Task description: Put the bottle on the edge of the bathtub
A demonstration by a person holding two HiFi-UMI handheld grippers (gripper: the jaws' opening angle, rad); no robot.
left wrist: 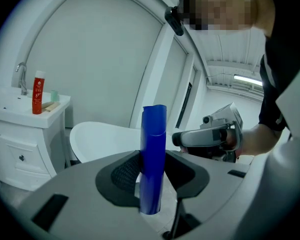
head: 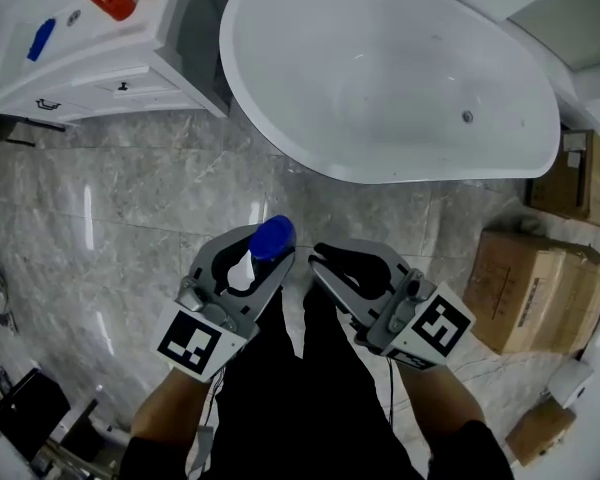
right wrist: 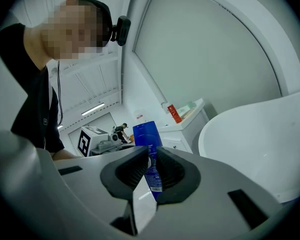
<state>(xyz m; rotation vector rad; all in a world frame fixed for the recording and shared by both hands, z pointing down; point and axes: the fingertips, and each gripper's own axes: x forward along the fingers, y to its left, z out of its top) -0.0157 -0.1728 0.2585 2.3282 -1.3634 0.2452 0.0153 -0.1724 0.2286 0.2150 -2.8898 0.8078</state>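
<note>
bottle [head: 271, 238], slim and blue with a blue cap, is held in the left tongs [head: 250, 264], whose pads are pressed on its body from both sides while its upper part stands clear beyond them. it is carried above the marble floor [head: 130, 198], close in front of the person's legs and well short of the bathtub [head: 400, 58], so nothing has been set down yet. the right tongs [head: 323, 259] are closed down to a slit, with nothing in them, and lie just beside the bottle without touching it.

the bottle is judged to be light, stiff plastic with a smooth, glossy skin and a printed label, so it may be expected to slide or twist between the pads if the squeeze is eased. how full it is cannot be told. a hold on the middle of the body, below the cap, is thought best, and that is roughly where it is gripped now. being tall and narrow, it is likely to topple easily. the tub's edge looks narrow, rounded and slick, so the base should be brought down flat and upright and seen to be steady before it is released.
</note>
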